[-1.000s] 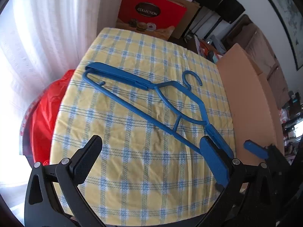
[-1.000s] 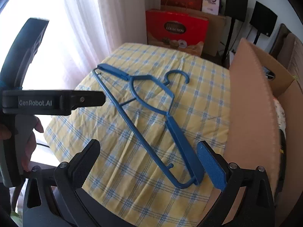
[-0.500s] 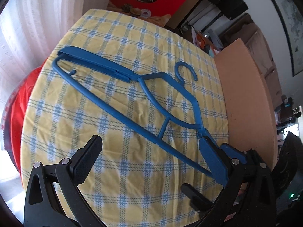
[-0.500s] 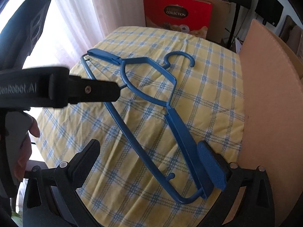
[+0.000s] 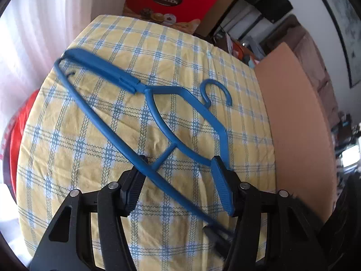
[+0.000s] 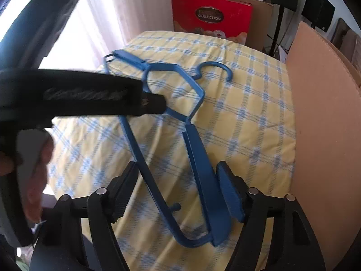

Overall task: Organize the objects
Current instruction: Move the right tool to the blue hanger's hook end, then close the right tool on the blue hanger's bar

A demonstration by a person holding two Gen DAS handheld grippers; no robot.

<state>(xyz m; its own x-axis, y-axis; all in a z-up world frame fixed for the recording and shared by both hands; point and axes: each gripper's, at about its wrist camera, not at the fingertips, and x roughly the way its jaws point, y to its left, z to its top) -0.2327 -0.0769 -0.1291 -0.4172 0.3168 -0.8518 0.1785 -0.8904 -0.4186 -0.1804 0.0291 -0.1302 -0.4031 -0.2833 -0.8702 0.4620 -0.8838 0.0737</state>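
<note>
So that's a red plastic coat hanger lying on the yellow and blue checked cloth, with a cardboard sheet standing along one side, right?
Not quite: the plastic coat hanger is blue, not red, as the left wrist view shows. The rest holds: it lies on the yellow and blue checked cloth, with the cardboard sheet standing along one side.

1 blue plastic hanger [image 5: 171, 122] [image 6: 194, 135], 1 yellow-blue checked tablecloth [image 5: 94, 158] [image 6: 248, 117], 1 red "Collection" gift box [image 5: 169, 2] [image 6: 212, 15] far, 1 brown cardboard panel [image 5: 297, 117] [image 6: 320, 113] right, 2 grippers: left [image 5: 180, 185], right [image 6: 178, 192]
</note>
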